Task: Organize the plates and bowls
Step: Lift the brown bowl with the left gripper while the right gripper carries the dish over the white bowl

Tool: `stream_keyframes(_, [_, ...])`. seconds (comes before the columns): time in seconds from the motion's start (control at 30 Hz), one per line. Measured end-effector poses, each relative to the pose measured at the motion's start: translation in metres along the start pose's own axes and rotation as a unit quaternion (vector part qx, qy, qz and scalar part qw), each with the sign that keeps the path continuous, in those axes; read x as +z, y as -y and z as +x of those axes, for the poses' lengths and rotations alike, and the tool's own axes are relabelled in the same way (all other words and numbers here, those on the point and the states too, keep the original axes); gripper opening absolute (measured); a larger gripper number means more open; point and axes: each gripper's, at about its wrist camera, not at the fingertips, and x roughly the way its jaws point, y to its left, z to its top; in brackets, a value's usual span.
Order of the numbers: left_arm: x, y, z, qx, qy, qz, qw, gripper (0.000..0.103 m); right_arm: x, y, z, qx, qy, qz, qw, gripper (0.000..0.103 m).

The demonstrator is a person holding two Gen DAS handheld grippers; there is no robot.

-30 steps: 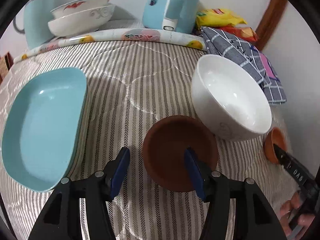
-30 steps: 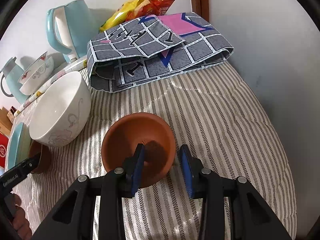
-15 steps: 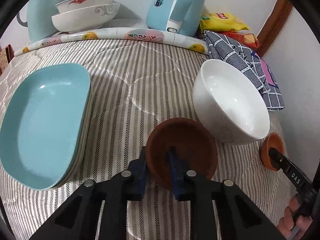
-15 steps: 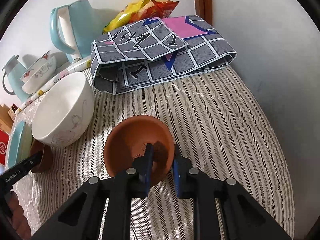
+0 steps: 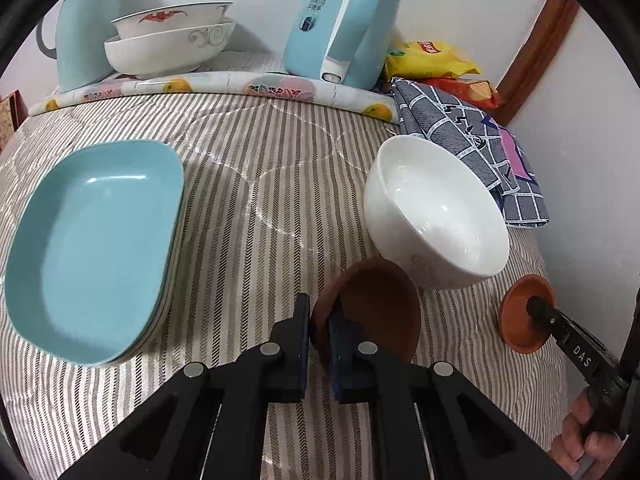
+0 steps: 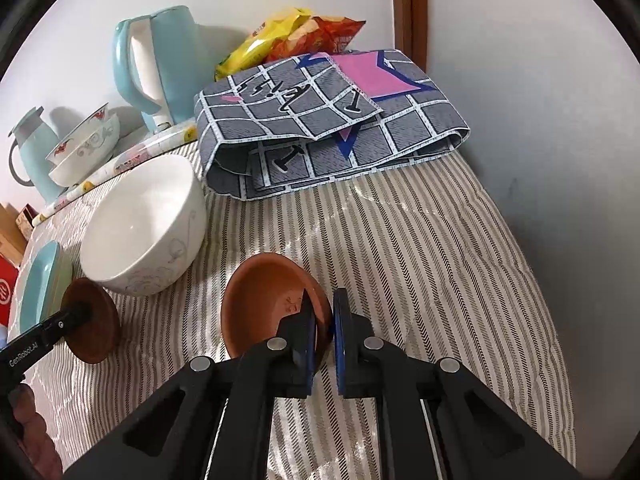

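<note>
The left tool [image 5: 318, 334] is clamped on the near rim of a dark brown saucer [image 5: 376, 312], one finger outside the rim and one inside, the dish tilted up on its edge above the striped quilted cover [image 5: 256, 184]. The right tool [image 6: 323, 330] likewise pinches the rim of an orange-brown saucer [image 6: 264, 300], which is tipped toward the camera.

Between the two saucers sits a large white bowl [image 5: 436, 216], upright on the cover; in the left wrist view it is just behind the dark saucer, and its lower wall seems to touch or nearly touch that saucer's far edge. It stands directly in the line from one saucer to the other.

To the left lies a stack of pale blue oblong plates [image 5: 92, 248], well apart from the bowl. Along the back edge runs a fruit-patterned mat [image 5: 224, 84] carrying two nested patterned bowls [image 5: 168, 40], a light blue jug [image 5: 84, 36] beside them and a light blue electric kettle [image 5: 344, 20]. A folded grey checked cloth [image 6: 332, 124] lies in the far right corner, near the white bowl, with yellow and red snack bags [image 6: 292, 36] behind it against the wall.
</note>
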Motion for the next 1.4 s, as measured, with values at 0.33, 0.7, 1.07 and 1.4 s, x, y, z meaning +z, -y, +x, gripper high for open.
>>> stream_keyframes(0.33, [0.002,-0.005,-0.029,-0.013,0.023,-0.003,0.9996,0.008,0.005,-0.008,-0.028,0.001,0.025,0.001,1.000,0.008])
stream_keyframes(0.7, [0.010,-0.015,-0.068,-0.023,0.059,-0.007,0.9980,0.008,0.013,-0.035,-0.061,0.014,0.055,-0.010,0.998,0.008])
stream_keyframes(1.07, [0.020,-0.027,-0.094,-0.021,0.075,-0.014,0.9969,0.008,0.021,-0.056,-0.086,0.017,0.076,-0.016,0.997,0.008])
stream_keyframes(1.4, [0.034,-0.040,-0.105,-0.024,0.087,-0.027,0.9956,0.008,0.033,-0.074,-0.098,0.024,0.090,-0.024,0.995,0.008])
